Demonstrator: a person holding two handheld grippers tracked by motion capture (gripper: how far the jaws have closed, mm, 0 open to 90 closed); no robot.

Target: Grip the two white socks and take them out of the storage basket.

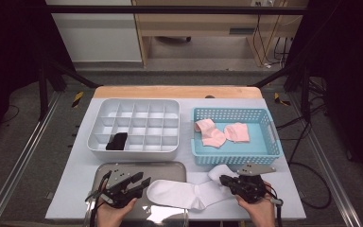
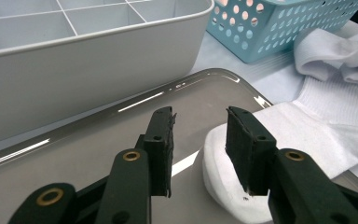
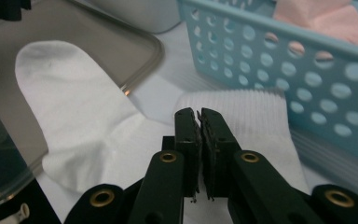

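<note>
White sheeting covered the table (image 1: 71, 189), and everything could be placed from the white sock (image 1: 184, 193) lying along its near edge. At the sock's toe end, the left gripper (image 1: 142, 181) hovered with its jaws standing apart, one over the bare grey tray (image 1: 123, 168) and the other above the rounded toe, which rested on the tray's corner; nothing was pinched between them. At the sock's ribbed cuff end, the right gripper (image 1: 223, 180) sat low over the fabric with its jaws drawn together so that barely a slit showed between the pads; in the right gripper view the cuff lay beneath and beyond the tips, and I could not tell whether any cloth was caught between them. A person's hands held both tools from the near side. Just beyond the cuff stood the blue basket (image 1: 269, 142), with pink socks (image 1: 222, 133) lying inside it. Beyond the toe and the tray sat the white divided box (image 1: 137, 105), a black rolled item (image 1: 117, 141) tucked into one near compartment. Farther off, past the wooden table edge, lay grey floor and pale cabinets.
</note>
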